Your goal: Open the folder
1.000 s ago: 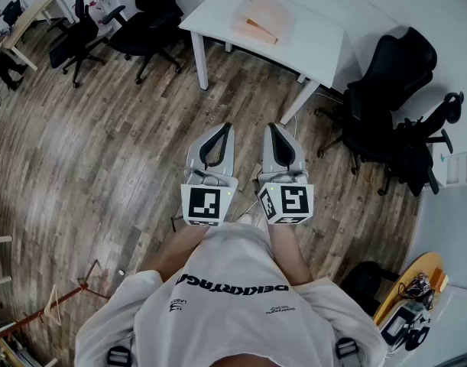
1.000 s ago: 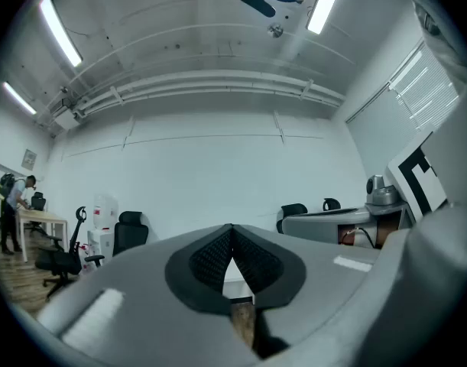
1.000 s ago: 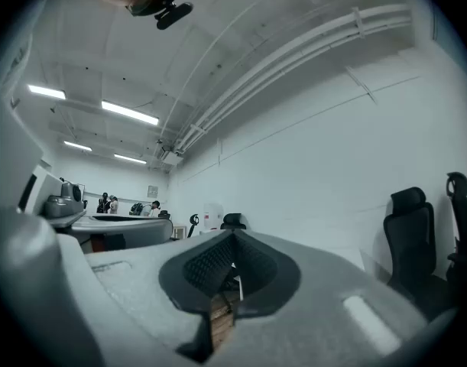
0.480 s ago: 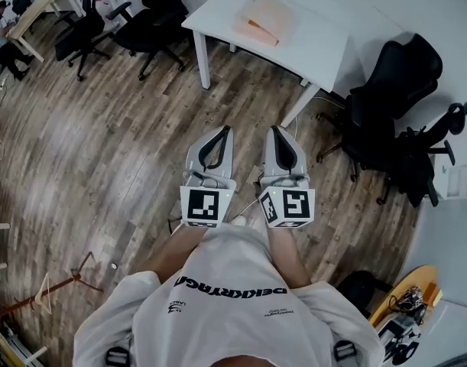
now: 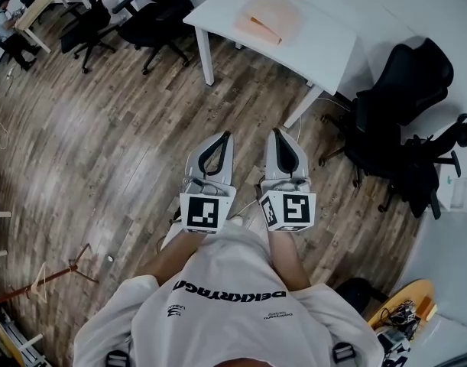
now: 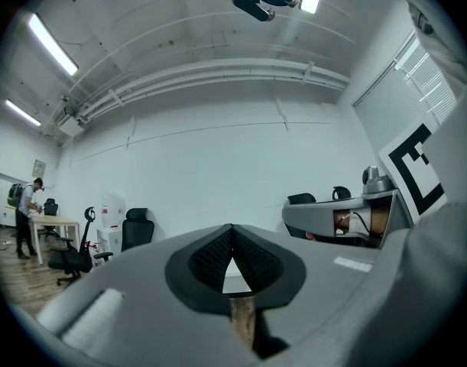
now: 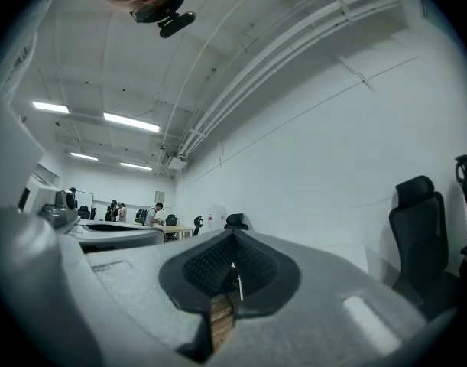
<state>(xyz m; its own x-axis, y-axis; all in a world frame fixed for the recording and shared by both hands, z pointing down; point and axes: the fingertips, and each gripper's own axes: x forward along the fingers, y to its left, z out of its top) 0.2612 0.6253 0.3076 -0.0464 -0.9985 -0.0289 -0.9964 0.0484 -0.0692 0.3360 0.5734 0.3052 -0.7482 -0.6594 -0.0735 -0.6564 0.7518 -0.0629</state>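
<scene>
Nothing done yet, I'm just holding my left gripper (image 5: 222, 139) and right gripper (image 5: 278, 135) out, jaws pressed together and empty, well short of the unopened flat peach paper folder (image 5: 268, 15) on the white table (image 5: 325, 46).

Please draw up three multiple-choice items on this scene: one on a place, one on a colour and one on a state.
1. Where does the folder lie?
A) on the white table
B) on the floor
C) on a black chair

2. What colour is the folder?
A) blue
B) pale orange
C) green

3. How do the jaws of the left gripper and the right gripper stand?
A) wide open
B) shut on the folder
C) shut, empty

Answers:
1 A: the head view shows it on the white table, ahead of both grippers.
2 B: it shows peach-orange against the white top.
3 C: each gripper view shows the pads meeting with nothing between them.
</scene>
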